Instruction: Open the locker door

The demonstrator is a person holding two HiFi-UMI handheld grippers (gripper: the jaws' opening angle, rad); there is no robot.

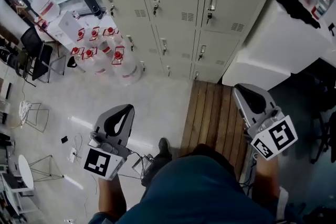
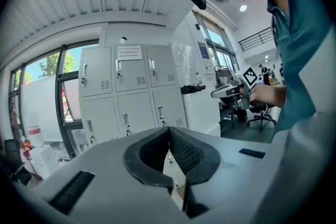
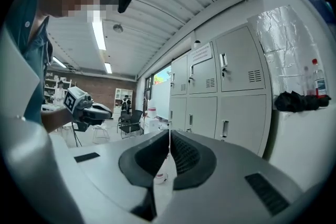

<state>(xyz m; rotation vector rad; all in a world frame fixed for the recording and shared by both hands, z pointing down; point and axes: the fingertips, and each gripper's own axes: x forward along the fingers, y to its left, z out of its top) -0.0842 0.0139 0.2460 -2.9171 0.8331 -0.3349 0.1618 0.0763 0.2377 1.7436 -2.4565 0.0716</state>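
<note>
Closest in is the person's teal-shirted torso (image 1: 199,191), with both grippers held out in front, well short of the lockers (image 1: 173,13). On the left gripper (image 1: 124,113) the jaws are pressed together on nothing, and the right gripper (image 1: 247,93) is the same, its pads meeting with nothing between them. Every locker door looks closed and the handles (image 1: 212,2) are untouched; which door is meant I cannot tell. Water jugs (image 1: 105,50) stand at the lockers' left end, and a wooden platform (image 1: 210,113) lies in front of the lockers. This reads as the approach step. Next, one gripper must reach a handle, part its jaws, take the latch and pull outward.
</note>
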